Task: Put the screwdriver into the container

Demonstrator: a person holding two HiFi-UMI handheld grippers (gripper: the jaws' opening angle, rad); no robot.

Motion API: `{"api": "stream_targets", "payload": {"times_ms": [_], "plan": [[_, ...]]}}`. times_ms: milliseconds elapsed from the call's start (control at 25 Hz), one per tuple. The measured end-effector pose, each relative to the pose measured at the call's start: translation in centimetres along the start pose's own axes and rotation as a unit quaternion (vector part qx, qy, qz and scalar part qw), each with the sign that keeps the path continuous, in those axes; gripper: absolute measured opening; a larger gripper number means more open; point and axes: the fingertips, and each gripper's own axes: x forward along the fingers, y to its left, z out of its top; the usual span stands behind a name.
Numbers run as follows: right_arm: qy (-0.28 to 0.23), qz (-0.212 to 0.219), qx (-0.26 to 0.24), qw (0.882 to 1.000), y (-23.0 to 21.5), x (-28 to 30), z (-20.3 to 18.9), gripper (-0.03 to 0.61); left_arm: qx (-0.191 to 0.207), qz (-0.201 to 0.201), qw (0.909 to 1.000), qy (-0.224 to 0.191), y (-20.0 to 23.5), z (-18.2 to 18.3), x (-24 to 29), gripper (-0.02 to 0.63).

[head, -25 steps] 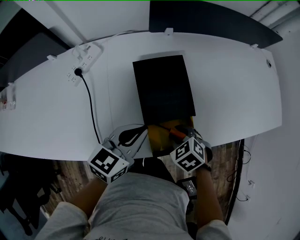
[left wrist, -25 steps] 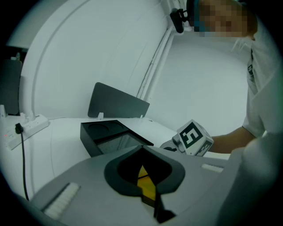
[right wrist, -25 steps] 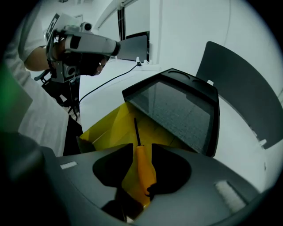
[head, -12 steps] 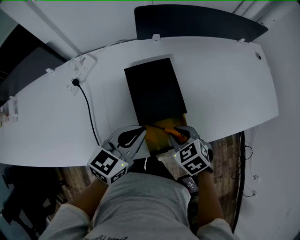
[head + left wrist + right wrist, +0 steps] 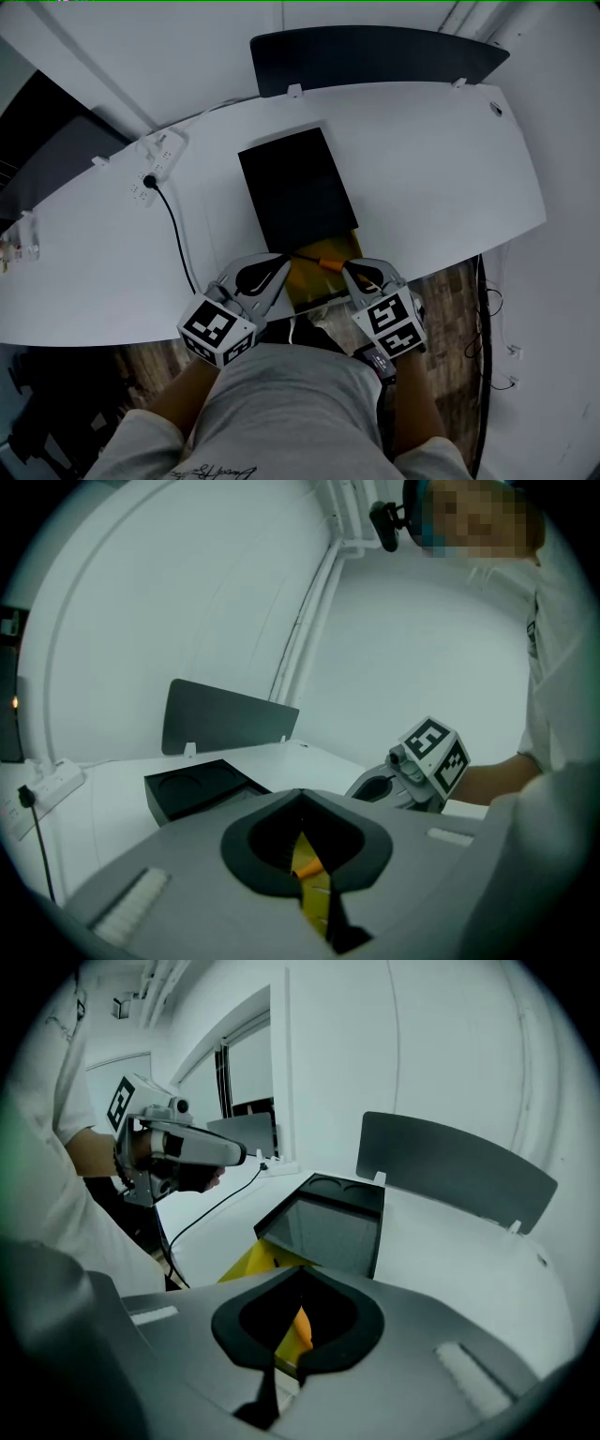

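Screwdriver [image 5: 323, 262] looks placed in the yellow tray [image 5: 309, 287] against the black box [image 5: 295, 187]; right gripper [image 5: 352, 271] just closed empty, left gripper [image 5: 280, 267] closed too, so both should withdraw

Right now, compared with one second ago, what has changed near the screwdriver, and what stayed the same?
The right gripper has just been closing its jaws at the orange handle of the screwdriver. They now stand together, though a hold is not clear. The left gripper stays shut, and the black container stayed in place.
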Motion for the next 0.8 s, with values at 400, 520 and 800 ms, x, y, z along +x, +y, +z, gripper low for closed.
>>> {"api": "stream_targets", "payload": {"times_ms": [400,520,800], "plan": [[-0.087,-0.011,0.08,0.993,0.0,-3.6,2.3,0.015,0.013,-0.004,0.9999,-0.008,-1.1,1.4,-0.1,0.0],[-0.096,-0.016,0.074,0.992,0.1,-4.2,2.9,0.015,0.016,-0.006,0.9998,-0.006,-1.5,1.5,-0.2,0.0],[-0.116,-0.014,0.061,0.991,0.6,-4.6,4.8,0.015,0.022,-0.002,0.9997,-0.007,-1.9,1.9,-0.5,0.0]]}}
